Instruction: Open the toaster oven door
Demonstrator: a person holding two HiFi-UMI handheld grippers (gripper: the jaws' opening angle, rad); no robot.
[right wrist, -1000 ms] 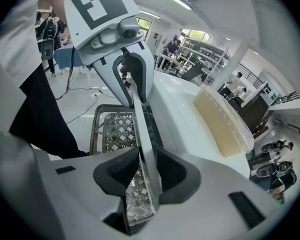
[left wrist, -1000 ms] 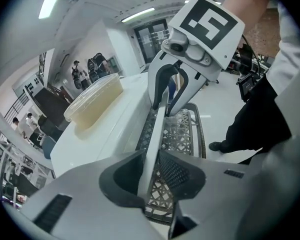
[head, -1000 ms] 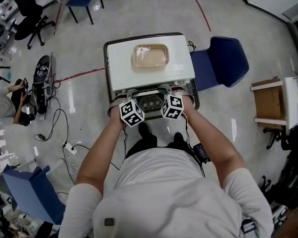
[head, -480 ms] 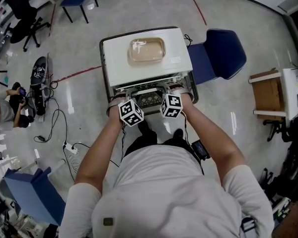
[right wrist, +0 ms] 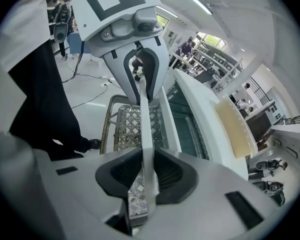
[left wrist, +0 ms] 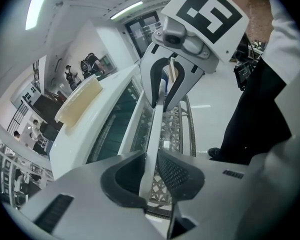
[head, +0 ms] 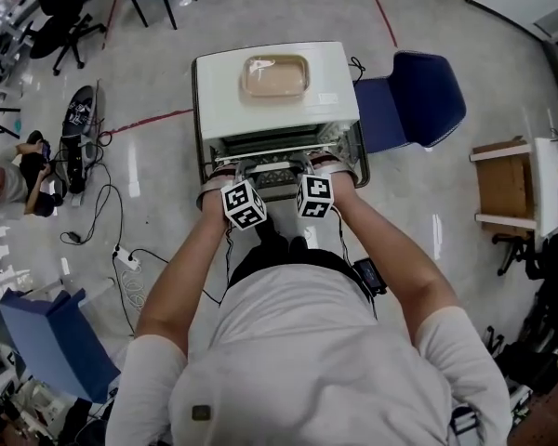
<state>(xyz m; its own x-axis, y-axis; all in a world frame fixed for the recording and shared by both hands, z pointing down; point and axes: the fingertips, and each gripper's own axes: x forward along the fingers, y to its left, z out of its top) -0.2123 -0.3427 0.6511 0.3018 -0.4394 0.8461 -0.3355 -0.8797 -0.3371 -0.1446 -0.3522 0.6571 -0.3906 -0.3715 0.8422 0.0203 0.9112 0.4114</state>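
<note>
The left gripper (left wrist: pixel 151 170) and right gripper (right wrist: pixel 146 171), jaws just closing in, each pinch the white door handle (head: pixel 273 166), which runs 9-to-3 o'clock across the toaster oven (head: pixel 225 100) front at 12 o'clock, equally near both, so the pull probably goes toward 6.

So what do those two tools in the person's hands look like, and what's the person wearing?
The left gripper and right gripper match: pale grey plastic bodies, two fingers with a dark ridged lining, and a white cube with black square markers on each. The person wears a light grey short-sleeved T-shirt and dark trousers.
</note>
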